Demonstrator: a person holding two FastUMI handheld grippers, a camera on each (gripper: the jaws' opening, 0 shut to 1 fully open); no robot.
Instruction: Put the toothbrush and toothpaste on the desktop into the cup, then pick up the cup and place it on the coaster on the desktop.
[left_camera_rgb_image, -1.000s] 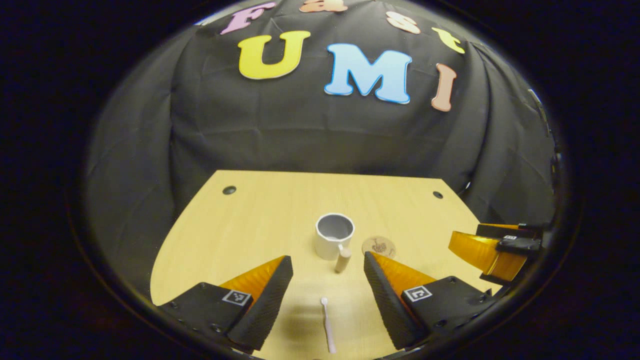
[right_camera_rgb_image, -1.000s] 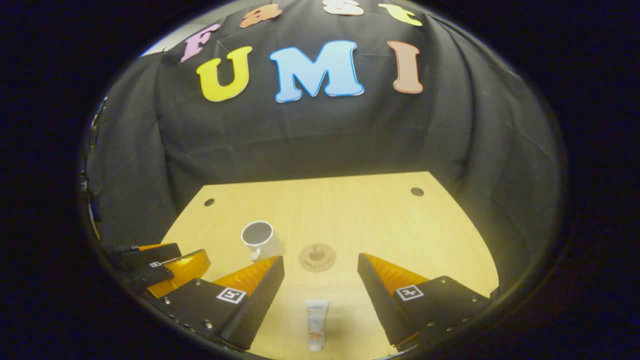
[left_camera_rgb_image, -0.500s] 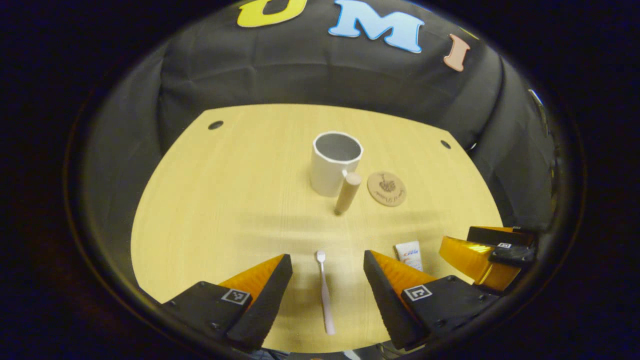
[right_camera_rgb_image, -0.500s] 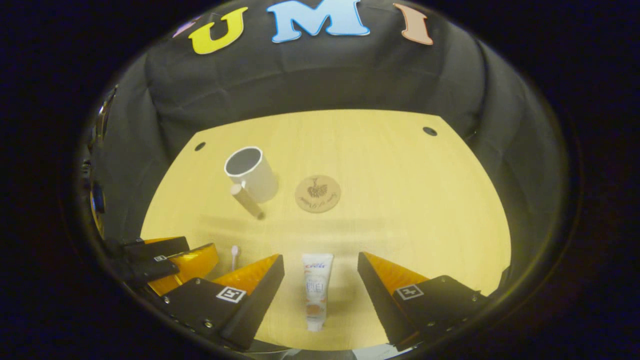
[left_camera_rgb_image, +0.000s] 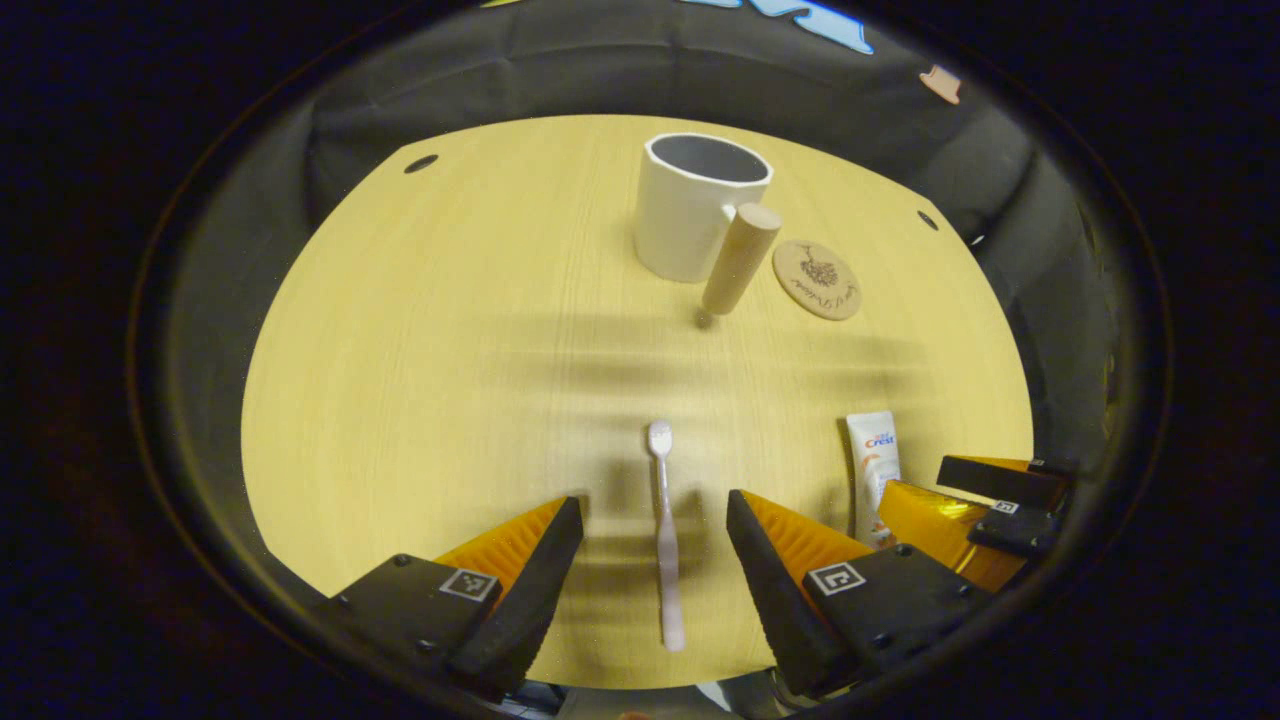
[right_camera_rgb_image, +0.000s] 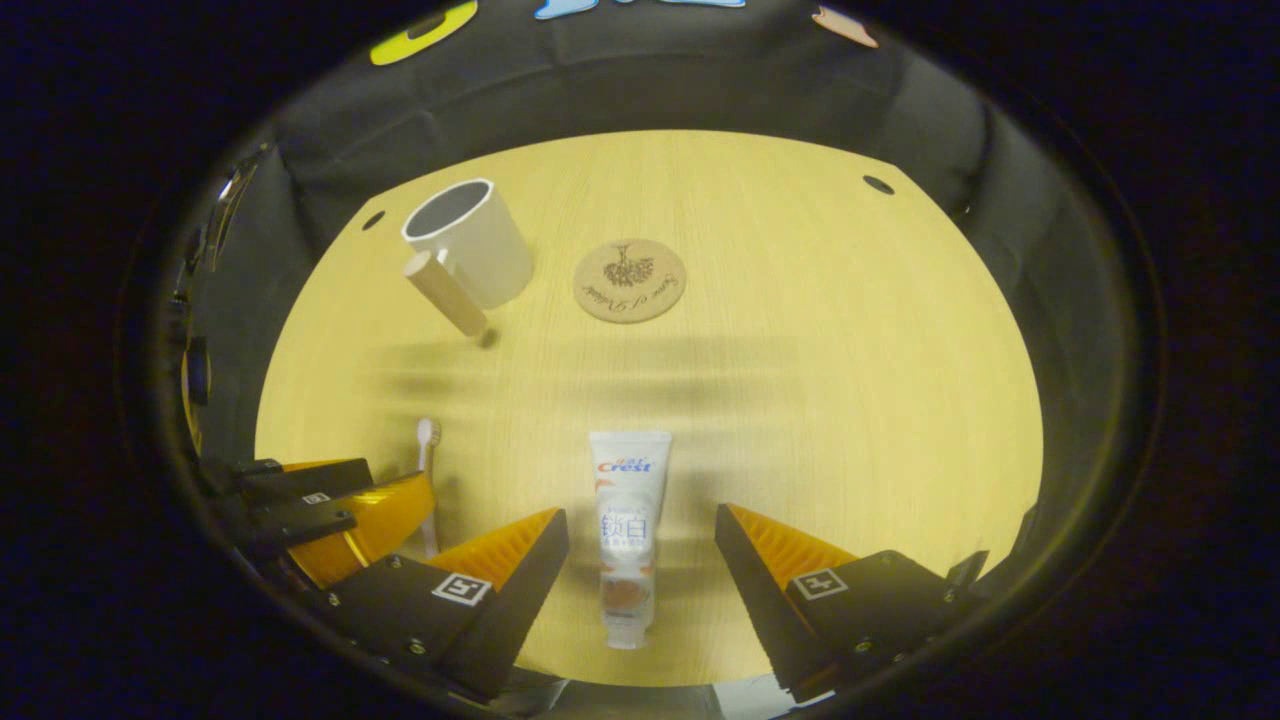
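In the left gripper view, the left gripper (left_camera_rgb_image: 655, 545) is seen with its fingers spread wide, and the toothbrush (left_camera_rgb_image: 663, 530) is laid flat on the desktop (left_camera_rgb_image: 420, 380) in the gap between them, touched by neither finger, its head pointed away from the gripper and its handle end reaching back between the fingertips. In the right gripper view, the right gripper (right_camera_rgb_image: 640, 555) is likewise held wide apart, and the toothpaste (right_camera_rgb_image: 625, 535) is framed between its fingers without contact, cap end toward the camera and flat end pointed toward the far side. Beyond the fingers, the white cup (left_camera_rgb_image: 695, 205) is seen upright and empty, with its wooden handle (left_camera_rgb_image: 738, 258) turned toward the grippers. The round coaster (right_camera_rgb_image: 630, 280) is found just beside the cup, bare, and well apart from both tube and brush.
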